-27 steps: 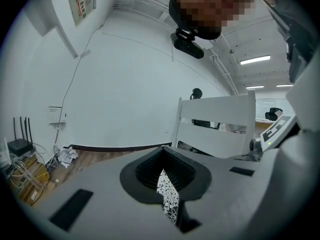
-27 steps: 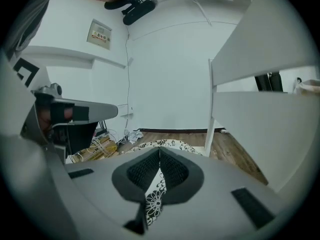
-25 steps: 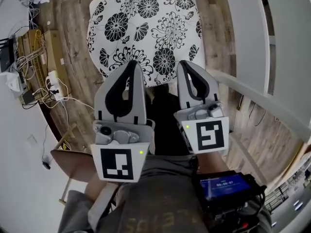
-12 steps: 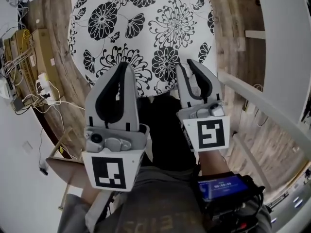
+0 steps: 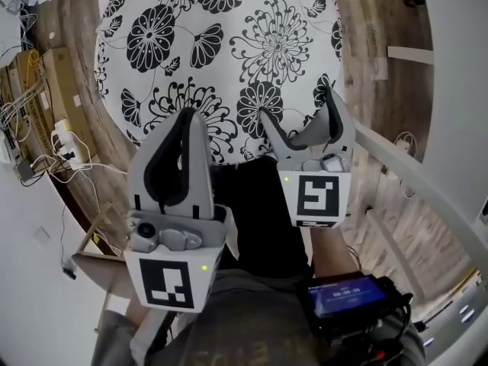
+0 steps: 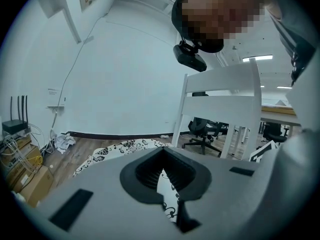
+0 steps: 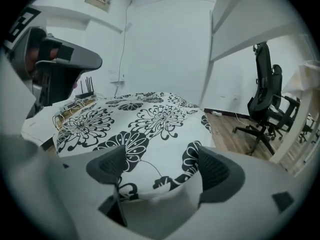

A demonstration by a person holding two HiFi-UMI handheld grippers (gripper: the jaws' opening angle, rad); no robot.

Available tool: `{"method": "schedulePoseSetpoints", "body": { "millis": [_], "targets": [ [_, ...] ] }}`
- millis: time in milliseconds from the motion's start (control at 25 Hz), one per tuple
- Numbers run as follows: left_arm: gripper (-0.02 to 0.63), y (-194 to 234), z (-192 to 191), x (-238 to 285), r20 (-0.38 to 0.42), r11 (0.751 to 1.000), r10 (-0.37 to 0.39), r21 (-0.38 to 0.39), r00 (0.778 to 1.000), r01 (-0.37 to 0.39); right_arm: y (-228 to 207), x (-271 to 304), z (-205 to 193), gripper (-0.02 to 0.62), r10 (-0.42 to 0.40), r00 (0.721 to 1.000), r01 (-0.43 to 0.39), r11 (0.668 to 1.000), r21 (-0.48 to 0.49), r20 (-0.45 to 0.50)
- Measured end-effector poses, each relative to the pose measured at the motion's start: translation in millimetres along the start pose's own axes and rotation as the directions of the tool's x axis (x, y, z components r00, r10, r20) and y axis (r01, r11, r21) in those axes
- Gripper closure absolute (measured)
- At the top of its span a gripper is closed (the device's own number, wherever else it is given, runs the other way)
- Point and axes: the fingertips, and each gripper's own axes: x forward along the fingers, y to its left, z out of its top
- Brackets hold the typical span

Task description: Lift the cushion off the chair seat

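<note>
Cardboard boxes (image 5: 57, 82) and cables (image 5: 76, 157) sit at left on the wood floor (image 5: 366, 36). Left gripper (image 5: 191, 115): jaws closed, empty, over the near edge of the cushion (image 5: 221, 44). Right gripper (image 5: 299, 107): jaws, just opened wide, straddle that edge without pressing. The cushion is rounded white fabric with a black floral print.

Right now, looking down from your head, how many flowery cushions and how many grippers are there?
Flowery cushion: 1
Grippers: 2 (left gripper shut; right gripper jaws just been opening, cushion's edge between them, ungripped)
Total: 3
</note>
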Motion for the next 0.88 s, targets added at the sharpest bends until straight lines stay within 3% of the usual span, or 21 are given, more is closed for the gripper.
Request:
{"method": "schedulePoseSetpoints", "body": {
  "millis": [200,280,320,400,480,880],
  "targets": [
    [0.6,6,3,-3,-0.001,1.0,0.005,-0.008,1.0,-0.005,4,-2,2,0.175,0.011,1.0,-0.01,1.0,0.002,-0.026],
    [0.6,10,6,-7,-0.001,1.0,0.006,-0.01,1.0,-0.006,9,-3,6,0.265,0.003,1.0,-0.004,1.0,-0.031,-0.03],
    [0.6,13,7,-10,-0.002,1.0,0.007,-0.012,1.0,-0.007,12,-4,9,0.356,-0.005,1.0,0.003,0.998,-0.056,-0.03],
    [0.6,20,10,-16,0.0,1.0,0.013,-0.017,1.0,-0.013,18,-5,12,0.479,-0.014,0.999,0.011,0.997,-0.078,-0.031],
    [0.6,24,14,-20,0.005,1.0,0.017,-0.015,1.0,-0.017,22,-7,15,0.545,-0.003,1.0,0.002,0.998,-0.055,-0.031],
    [0.6,19,34,-34,0.033,0.999,0.044,0.014,0.998,-0.045,31,-30,50,0.565,0.044,0.996,-0.045,0.999,0.0,0.081]
  ]
}}
